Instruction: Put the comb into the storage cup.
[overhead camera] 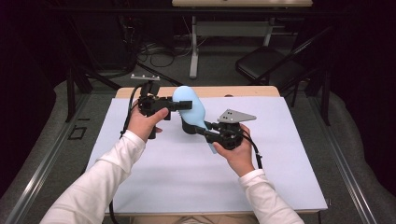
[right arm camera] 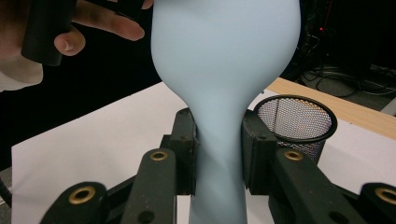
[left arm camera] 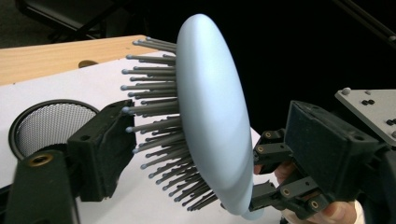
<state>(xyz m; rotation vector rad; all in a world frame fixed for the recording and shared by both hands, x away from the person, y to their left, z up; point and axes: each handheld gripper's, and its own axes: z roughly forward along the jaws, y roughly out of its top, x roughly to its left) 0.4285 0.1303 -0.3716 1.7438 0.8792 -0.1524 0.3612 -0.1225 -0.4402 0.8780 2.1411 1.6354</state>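
At frame centre the right gripper (overhead camera: 208,134) clamps the brush (overhead camera: 190,108) handle while the left gripper (overhead camera: 180,106), seemingly closed on its head, probably must release near the cup (right arm camera: 295,121).

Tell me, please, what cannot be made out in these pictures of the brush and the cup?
- Brush handle: in the left gripper view, hidden behind the head.
- Bristles: in the right gripper view, hidden by the brush's smooth back.
- Mesh cup: in the high view, mostly hidden behind the brush; its contents cannot be told.
- Left gripper: its second finger is cut off, so its grip is unclear.
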